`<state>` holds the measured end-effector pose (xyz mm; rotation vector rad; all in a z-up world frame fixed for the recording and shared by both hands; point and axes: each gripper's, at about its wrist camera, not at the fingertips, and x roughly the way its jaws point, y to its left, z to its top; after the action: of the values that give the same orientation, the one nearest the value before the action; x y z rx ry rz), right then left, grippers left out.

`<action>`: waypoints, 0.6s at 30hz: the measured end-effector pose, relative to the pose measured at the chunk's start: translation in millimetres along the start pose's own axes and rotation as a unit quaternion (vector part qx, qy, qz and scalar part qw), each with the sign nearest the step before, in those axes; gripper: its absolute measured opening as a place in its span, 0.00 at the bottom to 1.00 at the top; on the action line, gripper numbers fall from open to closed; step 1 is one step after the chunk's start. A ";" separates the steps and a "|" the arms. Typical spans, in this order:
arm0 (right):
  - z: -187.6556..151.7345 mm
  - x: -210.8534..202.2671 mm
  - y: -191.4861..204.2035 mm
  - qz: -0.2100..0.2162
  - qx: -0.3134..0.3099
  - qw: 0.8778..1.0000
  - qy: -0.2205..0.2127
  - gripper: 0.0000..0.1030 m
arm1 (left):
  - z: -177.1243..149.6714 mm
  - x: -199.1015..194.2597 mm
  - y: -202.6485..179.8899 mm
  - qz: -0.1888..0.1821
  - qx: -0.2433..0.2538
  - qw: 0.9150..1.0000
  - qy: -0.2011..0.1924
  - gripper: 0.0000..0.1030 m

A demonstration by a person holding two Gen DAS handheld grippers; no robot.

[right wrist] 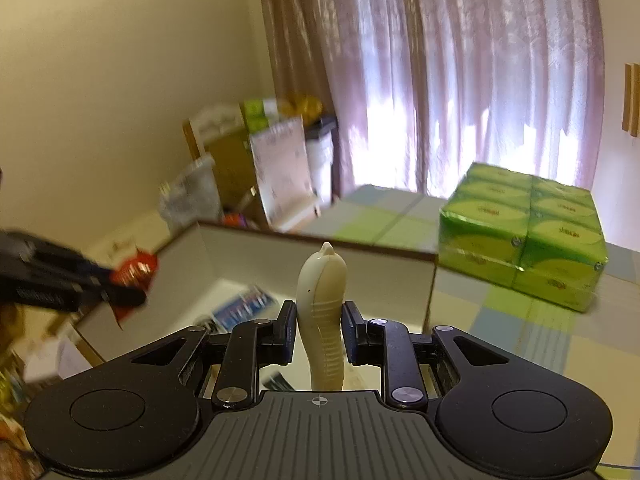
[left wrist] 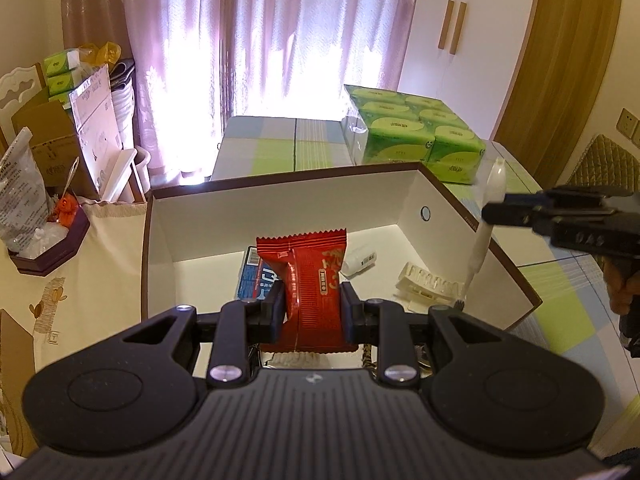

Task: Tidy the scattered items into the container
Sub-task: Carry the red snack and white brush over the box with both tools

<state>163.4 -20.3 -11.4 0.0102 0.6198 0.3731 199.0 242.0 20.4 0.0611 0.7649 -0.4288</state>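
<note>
Hovering over the white box [left wrist: 192,220], the left gripper [left wrist: 312,304] is clamping the red snack packet [left wrist: 312,280] upright, long axis toward twelve o'clock, while the right gripper [right wrist: 319,332], at three o'clock, is pinching the cream handle [right wrist: 322,308] above the right wall.

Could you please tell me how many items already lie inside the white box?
3: a blue packet at the back left, a small white bottle mid-back, a cream plastic rack right. The gripper may hide more.
</note>
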 end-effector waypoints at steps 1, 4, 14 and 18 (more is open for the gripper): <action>-1.3 5.6 1.0 -0.004 -0.006 1.000 0.011 0.25 | 0.1 1.1 0.8 -0.002 0.000 1.000 0.001 0.22; -6.3 21.1 7.0 -0.014 -0.028 0.999 0.043 0.25 | 1.1 6.1 2.8 -0.007 0.001 1.000 0.005 0.22; -12.1 59.8 17.1 -0.013 -0.058 0.993 0.100 0.25 | 4.1 31.2 8.0 -0.013 0.001 0.999 0.031 0.22; -8.7 71.1 17.1 -0.010 -0.062 0.992 0.113 0.25 | 4.7 40.4 10.7 -0.013 0.000 0.999 0.041 0.22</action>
<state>205.9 19.2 -56.7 -0.1579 0.8187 0.3965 232.1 236.5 -4.8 0.0681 0.8467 -0.4529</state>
